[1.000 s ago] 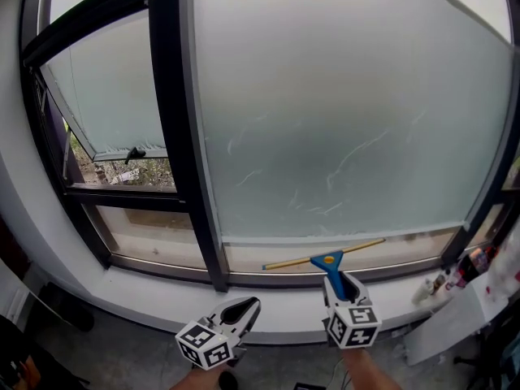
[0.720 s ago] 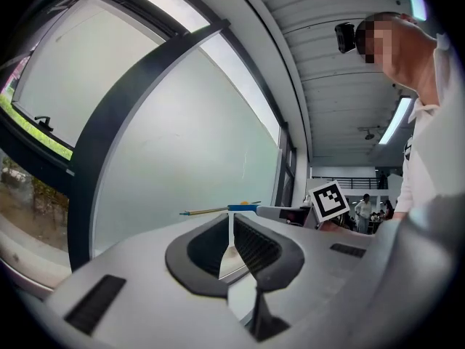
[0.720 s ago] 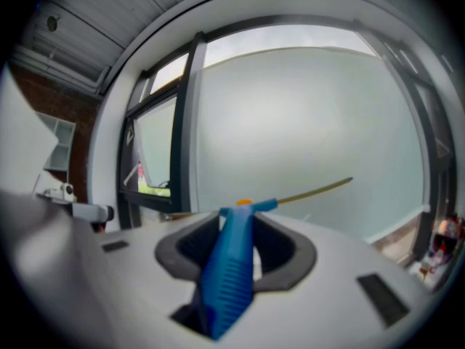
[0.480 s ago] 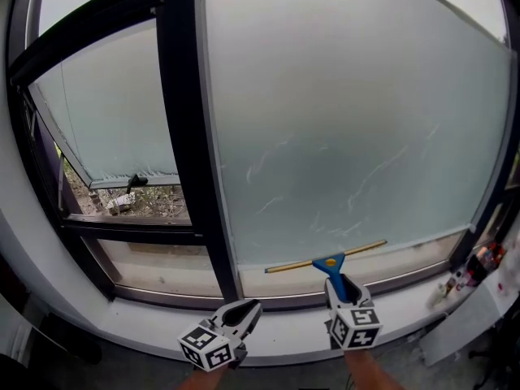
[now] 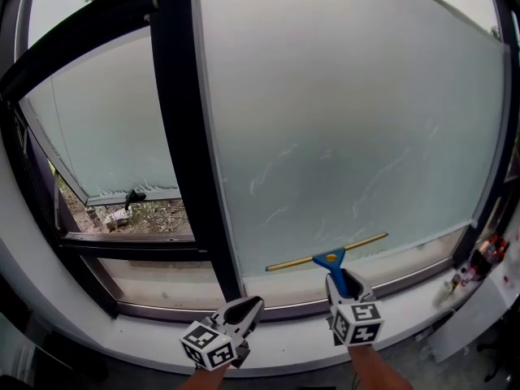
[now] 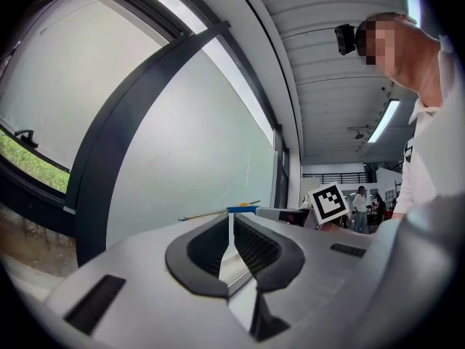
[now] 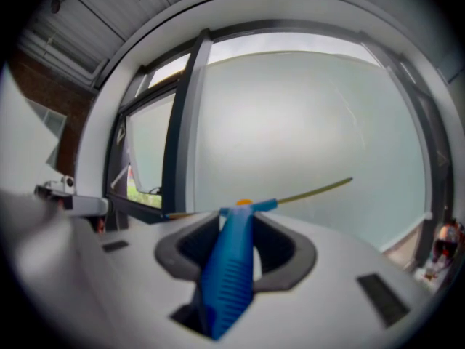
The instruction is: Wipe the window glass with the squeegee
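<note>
window glass (image 5: 341, 120): frosted, matt, faintly streaked
squeegee (image 5: 329, 259): blue ribbed plastic handle, brass-coloured metal bar
window frame (image 5: 183, 136): dark, smooth, matt

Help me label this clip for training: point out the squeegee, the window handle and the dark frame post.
squeegee (image 5: 329, 259): head view, blue neck just under the blade.
window handle (image 5: 134, 195): head view, middle of the small black lever.
frame post (image 5: 188, 161): head view, mid-height of the dark upright.

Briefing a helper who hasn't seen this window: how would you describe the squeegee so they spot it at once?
Find the frosted glass pane right of the thick dark frame post. Low in front of it is the squeegee, a slanted yellow blade on a blue handle, clamped in the right gripper. Nothing else is blue; the left gripper is shut, empty.
</note>
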Tool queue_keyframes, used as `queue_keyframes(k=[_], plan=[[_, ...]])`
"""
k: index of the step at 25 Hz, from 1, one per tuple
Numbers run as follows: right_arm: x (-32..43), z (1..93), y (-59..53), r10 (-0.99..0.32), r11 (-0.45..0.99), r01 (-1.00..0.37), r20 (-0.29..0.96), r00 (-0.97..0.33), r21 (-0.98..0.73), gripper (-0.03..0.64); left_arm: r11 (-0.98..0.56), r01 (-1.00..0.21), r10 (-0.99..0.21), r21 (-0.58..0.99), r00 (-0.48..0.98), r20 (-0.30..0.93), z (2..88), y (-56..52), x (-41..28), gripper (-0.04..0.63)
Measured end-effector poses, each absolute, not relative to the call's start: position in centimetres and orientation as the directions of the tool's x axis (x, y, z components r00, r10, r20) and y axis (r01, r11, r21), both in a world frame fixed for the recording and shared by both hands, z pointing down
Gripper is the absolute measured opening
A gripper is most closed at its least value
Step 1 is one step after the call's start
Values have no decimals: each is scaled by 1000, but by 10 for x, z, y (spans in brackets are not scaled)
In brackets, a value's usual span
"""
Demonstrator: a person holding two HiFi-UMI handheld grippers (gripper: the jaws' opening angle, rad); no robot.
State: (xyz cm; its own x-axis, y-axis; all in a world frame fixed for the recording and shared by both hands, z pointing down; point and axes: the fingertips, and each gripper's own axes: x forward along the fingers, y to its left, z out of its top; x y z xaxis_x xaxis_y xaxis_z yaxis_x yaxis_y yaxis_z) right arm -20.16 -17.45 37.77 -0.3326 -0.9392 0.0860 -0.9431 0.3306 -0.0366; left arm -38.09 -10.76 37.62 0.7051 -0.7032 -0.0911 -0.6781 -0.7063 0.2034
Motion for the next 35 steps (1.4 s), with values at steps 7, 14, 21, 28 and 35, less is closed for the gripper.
queue_keyframes(k=[7,14,21,28,35], plan=[[-195,335,-216,-925,379,-925,27,-378,31,152,-680,-721,-733,137,667,-129,343,-144,-372,35],[-208,233,-261,-887,423,-893,-130,-442,153,152,-646,-763,-737,-31,634,-233,253,-185,-369,35],[-216,134,-301,-854,421,-887,-245,-458,191,152,-581,-789,-739,-199,614,-278,175,-220,-365,35],[-233,35,-328,-816,389,-895,-369,-445,220,152,-520,-829,-763,-205,559,-323,120,-257,-379,35],[-259,-48,-351,-784,362,-909,-461,-416,205,152,-464,-849,-759,-254,528,-380,58,-273,-388,35]])
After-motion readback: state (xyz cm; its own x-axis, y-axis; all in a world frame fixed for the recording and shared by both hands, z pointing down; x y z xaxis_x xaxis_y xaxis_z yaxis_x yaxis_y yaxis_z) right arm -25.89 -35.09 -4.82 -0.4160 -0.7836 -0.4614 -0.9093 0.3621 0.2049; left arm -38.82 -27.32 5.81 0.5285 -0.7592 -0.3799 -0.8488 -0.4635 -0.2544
